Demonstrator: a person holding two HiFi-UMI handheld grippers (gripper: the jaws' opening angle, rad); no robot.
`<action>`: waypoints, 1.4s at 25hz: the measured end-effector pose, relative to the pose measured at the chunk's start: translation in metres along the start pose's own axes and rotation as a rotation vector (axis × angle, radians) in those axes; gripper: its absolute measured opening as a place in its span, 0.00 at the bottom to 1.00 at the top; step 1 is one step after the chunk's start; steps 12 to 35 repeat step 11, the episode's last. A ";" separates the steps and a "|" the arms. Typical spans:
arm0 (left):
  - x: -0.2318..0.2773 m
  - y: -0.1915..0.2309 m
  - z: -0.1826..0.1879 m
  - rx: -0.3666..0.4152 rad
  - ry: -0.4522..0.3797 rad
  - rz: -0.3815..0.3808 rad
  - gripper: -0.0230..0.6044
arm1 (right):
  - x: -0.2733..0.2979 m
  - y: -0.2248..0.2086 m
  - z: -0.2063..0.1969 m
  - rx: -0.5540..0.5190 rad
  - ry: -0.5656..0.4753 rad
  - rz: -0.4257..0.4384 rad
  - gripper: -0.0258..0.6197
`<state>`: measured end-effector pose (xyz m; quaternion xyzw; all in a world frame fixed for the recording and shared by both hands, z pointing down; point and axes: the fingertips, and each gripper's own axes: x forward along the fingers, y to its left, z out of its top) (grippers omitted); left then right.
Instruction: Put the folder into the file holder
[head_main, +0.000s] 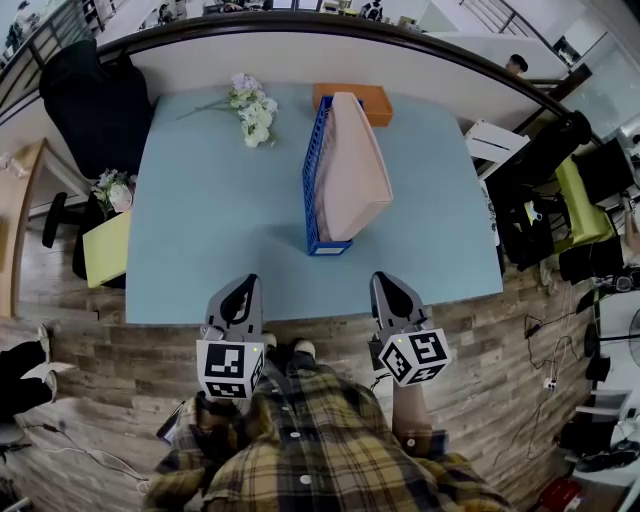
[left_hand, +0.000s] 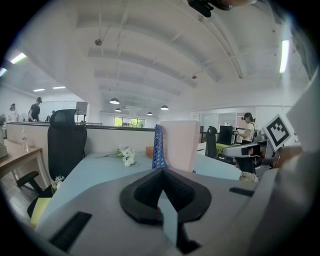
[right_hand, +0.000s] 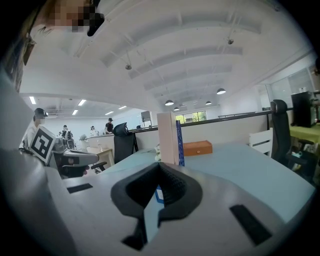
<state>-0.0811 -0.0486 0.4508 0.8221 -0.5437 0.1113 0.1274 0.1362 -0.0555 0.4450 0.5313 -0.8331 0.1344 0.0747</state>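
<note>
Since the pink folder (head_main: 352, 170) is already standing inside the blue file holder (head_main: 314, 175), I'd call the job basically done. The holder sits around the middle of the table (head_main: 200, 230), running lengthwise from near the far edge toward the near edge. The folder leans toward the right-edge side instead of standing bolt upright (at least that's how the head view reads).

That lean is my one worry. If the holder is as light as it looks, the weight hanging to one side could tip it or let the folder slump out, and any bump would make that worse. An orange box (head_main: 372, 98) sits just behind the holder at the far edge, and some white flowers (head_main: 252, 110) lie off toward the far left corner. Neither looks like it's in the way.

Both hands are parked low over the near edge, well apart from the holder. The left hand-held gripper (head_main: 243, 292) and the right hand-held gripper (head_main: 392, 290) point toward the far edge, with their marker cubes back toward the person. Both have their jaws pressed together with nothing between them.
</note>
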 end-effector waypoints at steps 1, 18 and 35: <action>0.000 0.000 0.000 0.000 0.000 0.000 0.02 | 0.000 0.000 0.000 0.001 0.000 0.000 0.04; -0.001 -0.001 0.002 0.026 -0.001 -0.020 0.02 | -0.003 -0.002 -0.001 0.008 -0.004 -0.007 0.04; -0.001 -0.001 0.002 0.026 -0.001 -0.020 0.02 | -0.003 -0.002 -0.001 0.008 -0.004 -0.007 0.04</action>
